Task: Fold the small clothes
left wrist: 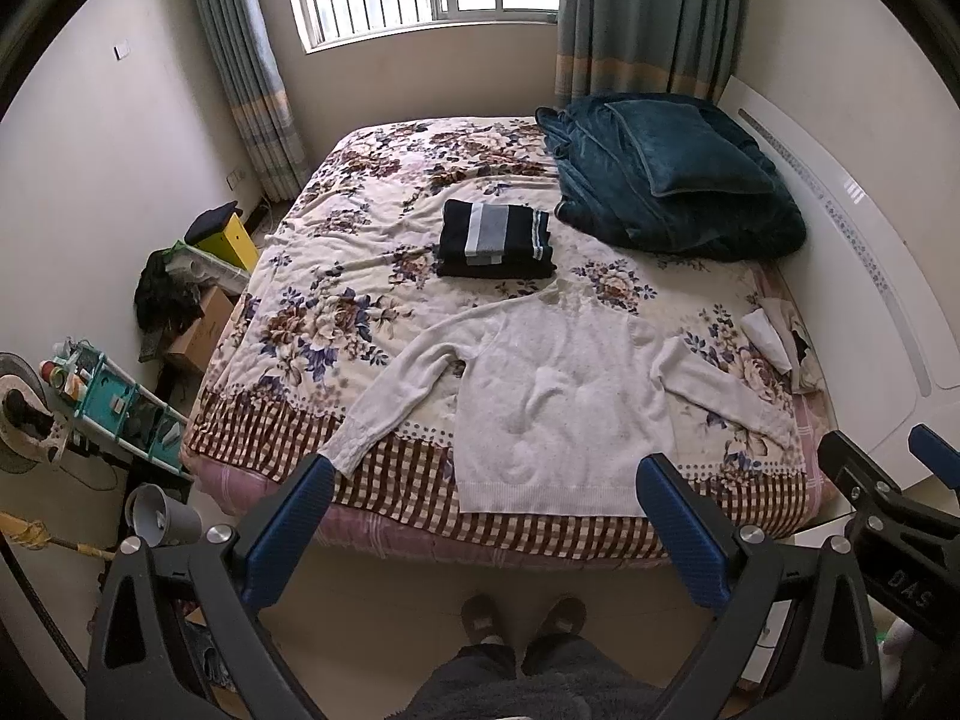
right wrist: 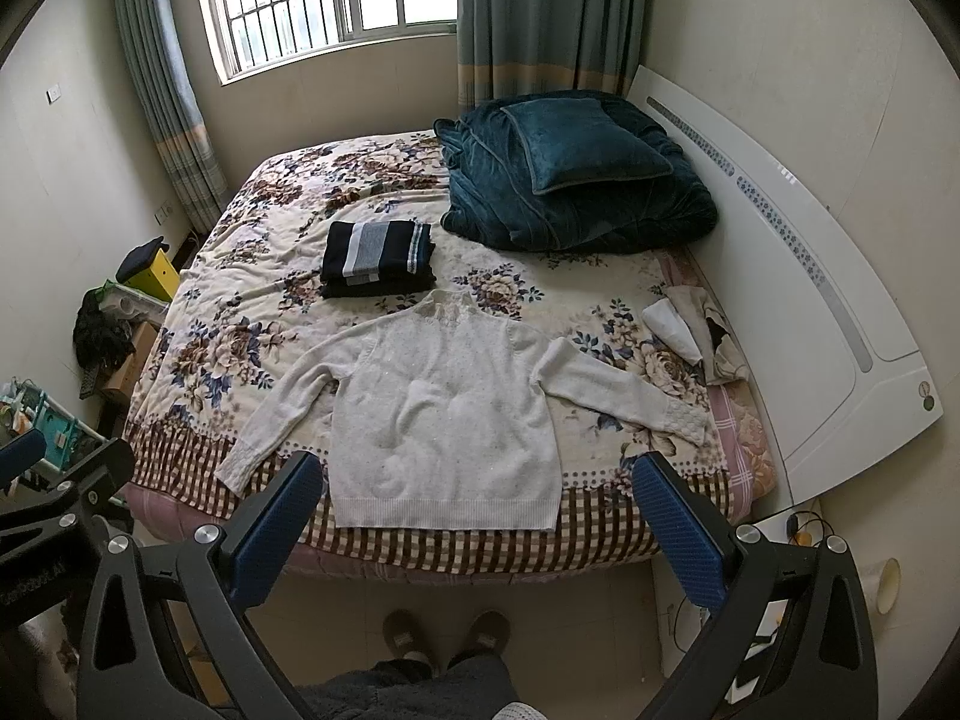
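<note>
A white knitted sweater (left wrist: 558, 396) lies spread flat on the flowered bed (left wrist: 336, 276), sleeves out to both sides, hem at the near edge. It also shows in the right wrist view (right wrist: 444, 414). Behind it sits a stack of folded dark striped clothes (left wrist: 495, 237), also in the right wrist view (right wrist: 375, 258). My left gripper (left wrist: 486, 516) is open and empty, held above the floor in front of the bed edge. My right gripper (right wrist: 477, 510) is open and empty at the same height, and shows in the left wrist view (left wrist: 888, 480).
A dark green quilt with a pillow (left wrist: 672, 180) lies at the far right of the bed. Loose pale cloths (left wrist: 780, 336) lie by the white headboard (left wrist: 870, 276). Boxes, a teal rack (left wrist: 114, 408) and clutter stand left of the bed. The person's slippered feet (left wrist: 522, 618) are on the floor.
</note>
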### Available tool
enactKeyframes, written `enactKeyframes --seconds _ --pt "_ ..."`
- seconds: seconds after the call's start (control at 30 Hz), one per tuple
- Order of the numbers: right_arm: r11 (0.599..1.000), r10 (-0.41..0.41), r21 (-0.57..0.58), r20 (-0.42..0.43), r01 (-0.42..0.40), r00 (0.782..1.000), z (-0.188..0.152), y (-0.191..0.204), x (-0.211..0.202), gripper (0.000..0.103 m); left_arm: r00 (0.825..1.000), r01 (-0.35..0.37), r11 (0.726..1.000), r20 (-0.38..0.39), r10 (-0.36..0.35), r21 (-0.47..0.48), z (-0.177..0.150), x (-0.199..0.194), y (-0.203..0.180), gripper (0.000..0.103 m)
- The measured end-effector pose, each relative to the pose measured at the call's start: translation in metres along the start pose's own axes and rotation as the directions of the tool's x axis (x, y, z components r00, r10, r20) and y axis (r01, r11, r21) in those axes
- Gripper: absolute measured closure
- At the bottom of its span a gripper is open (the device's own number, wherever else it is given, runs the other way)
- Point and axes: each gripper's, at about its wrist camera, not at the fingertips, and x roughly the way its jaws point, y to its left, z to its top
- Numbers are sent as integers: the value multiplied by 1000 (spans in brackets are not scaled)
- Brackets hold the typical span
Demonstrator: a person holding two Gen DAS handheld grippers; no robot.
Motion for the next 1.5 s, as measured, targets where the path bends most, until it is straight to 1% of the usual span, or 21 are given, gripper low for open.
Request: enactKeyframes --seconds 0.1,0.73,0.87,1.2,1.27,1.33,1.4,1.47,1.5 --pt "1000 0 -1 0 0 1000 1 0 1 0 1000 -2 1000 0 2 1 5 -2 0 0" --pt "1000 4 2 0 -4 1000 1 -2 1 0 1000 -5 1000 4 5 2 2 -2 -2 0" --pt "1000 5 3 1 -5 1000 1 -1 -1 0 1000 -8 1000 8 8 3 11 -6 0 0" --pt "1000 16 15 -5 -16 1000 6 3 2 0 1000 -7 1000 9 7 3 10 -4 0 0" --pt "999 19 32 -9 -18 1000 8 1 7 0 1000 -18 1000 25 18 5 12 -3 0 0" --pt "998 26 62 -16 -25 1000 8 -4 18 0 998 -37 999 53 36 7 17 8 -1 0" --pt "993 23 118 -24 -20 999 8 -14 44 0 997 -51 999 58 50 7 21 25 -1 0" --pt "985 -6 171 -32 11 999 9 -28 70 0 997 -54 998 60 53 11 27 50 -5 0" --pt "980 -37 194 -40 44 999 9 -37 83 0 997 -57 998 55 56 17 30 64 -7 0"
